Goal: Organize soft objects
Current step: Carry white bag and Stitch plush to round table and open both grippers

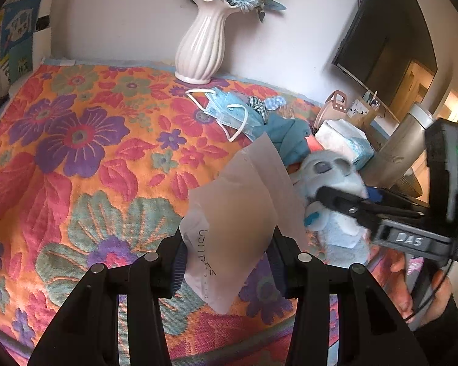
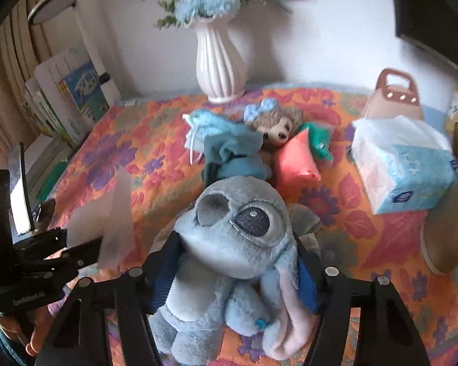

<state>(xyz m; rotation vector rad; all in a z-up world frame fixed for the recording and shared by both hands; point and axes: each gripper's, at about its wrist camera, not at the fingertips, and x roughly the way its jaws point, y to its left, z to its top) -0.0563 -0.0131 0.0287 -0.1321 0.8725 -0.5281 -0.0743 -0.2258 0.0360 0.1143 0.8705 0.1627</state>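
My left gripper (image 1: 227, 260) is shut on a white translucent plastic bag (image 1: 244, 213) and holds it above the floral cloth (image 1: 76, 152); the bag also shows in the right wrist view (image 2: 113, 222). My right gripper (image 2: 238, 271) is shut on a blue plush toy (image 2: 235, 244), lifted over the cloth; it shows in the left wrist view (image 1: 336, 183) too. Behind lie a blue face mask (image 1: 229, 113), a teal cloth (image 2: 235, 155), a brown plush with a blue bow (image 2: 274, 122) and a small pink pillow (image 2: 296, 158).
A white ribbed vase (image 1: 201, 48) with blue flowers stands at the back by the wall. A tissue pack (image 2: 403, 170) sits at the right, a small pink bag (image 2: 394, 97) behind it. A monitor (image 1: 381, 36) hangs at right. Books (image 2: 73, 97) stand at the left.
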